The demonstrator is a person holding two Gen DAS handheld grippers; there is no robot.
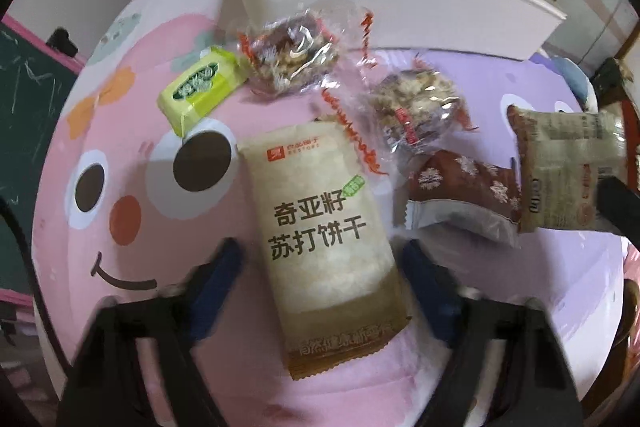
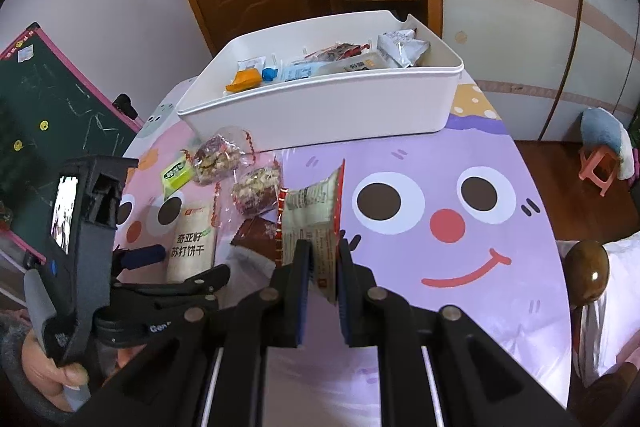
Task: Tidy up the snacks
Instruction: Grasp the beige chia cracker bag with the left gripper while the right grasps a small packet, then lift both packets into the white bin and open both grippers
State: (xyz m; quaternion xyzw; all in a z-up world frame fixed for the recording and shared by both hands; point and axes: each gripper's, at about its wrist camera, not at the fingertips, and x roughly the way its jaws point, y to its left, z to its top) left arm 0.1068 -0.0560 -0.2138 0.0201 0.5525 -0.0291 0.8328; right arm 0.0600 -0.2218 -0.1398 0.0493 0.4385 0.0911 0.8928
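My left gripper (image 1: pixel 320 259) is open, its fingers on either side of a beige soda cracker packet (image 1: pixel 320 223) lying on the table; the packet also shows in the right wrist view (image 2: pixel 192 243). My right gripper (image 2: pixel 323 255) is shut on a grey-brown snack packet (image 2: pixel 316 215), held edge-up above the table; it also shows in the left wrist view (image 1: pixel 568 167). A white bin (image 2: pixel 320 107) with several snacks inside stands at the back. Two clear nut snack packs (image 1: pixel 292 51) (image 1: pixel 416 107), a green box (image 1: pixel 202 87) and a brown snowflake packet (image 1: pixel 460 195) lie on the table.
The table (image 2: pixel 440 267) has a pink and purple cartoon-face cover. A green chalkboard (image 2: pixel 48 131) stands at the left. A wooden door and a shelf are behind the bin. A bedpost knob (image 2: pixel 588 271) is at the right edge.
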